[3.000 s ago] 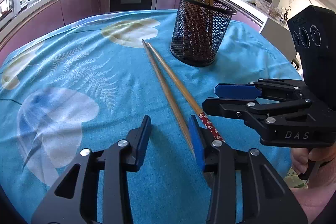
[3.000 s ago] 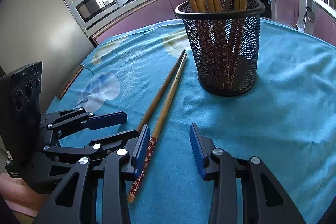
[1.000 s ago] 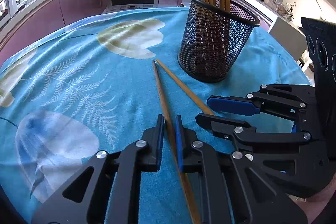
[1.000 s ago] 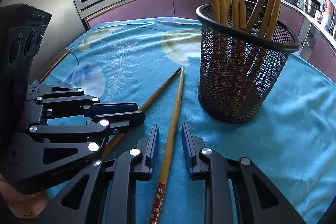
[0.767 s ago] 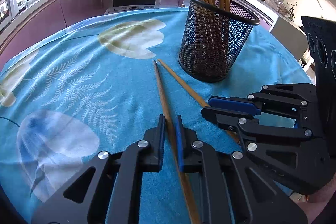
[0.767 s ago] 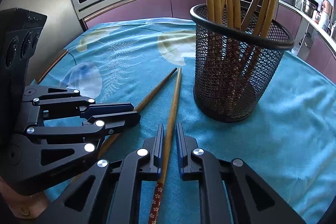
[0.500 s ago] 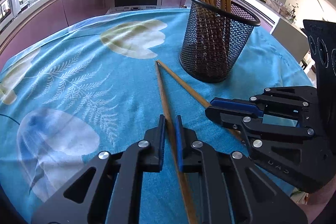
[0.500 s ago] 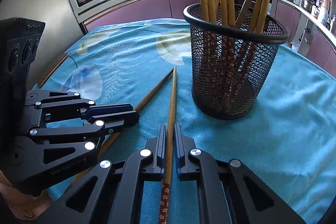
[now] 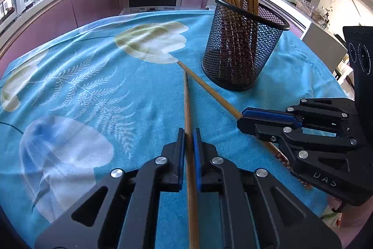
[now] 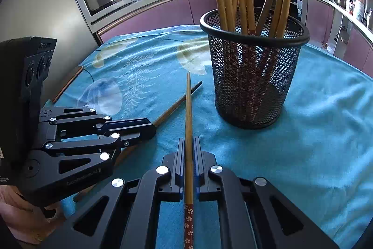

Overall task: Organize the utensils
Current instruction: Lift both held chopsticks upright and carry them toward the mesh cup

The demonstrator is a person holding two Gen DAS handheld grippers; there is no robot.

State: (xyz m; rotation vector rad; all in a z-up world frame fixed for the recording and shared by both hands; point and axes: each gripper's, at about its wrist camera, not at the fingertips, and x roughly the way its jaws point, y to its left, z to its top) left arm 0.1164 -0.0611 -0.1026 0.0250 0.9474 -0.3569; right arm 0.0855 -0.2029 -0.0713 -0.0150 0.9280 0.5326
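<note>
Bamboo chopstick [image 9: 188, 109] clamped between left gripper [image 9: 188, 139] fingers, another [image 10: 188, 118] between right gripper [image 10: 188, 148] fingers

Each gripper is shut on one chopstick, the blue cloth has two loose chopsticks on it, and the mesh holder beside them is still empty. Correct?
Not quite: the mesh holder is not empty. The right wrist view shows several chopsticks standing in it. The rest holds: the left gripper is shut on one chopstick, the right gripper on the other chopstick, over the blue cloth.

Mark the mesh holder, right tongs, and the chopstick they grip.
mesh holder [image 10: 254, 90], right wrist view, front of the mesh wall
right tongs [image 10: 189, 151], right wrist view, midway between fingertips
chopstick [image 10: 188, 104], right wrist view, bare shaft ahead of the fingertips
</note>
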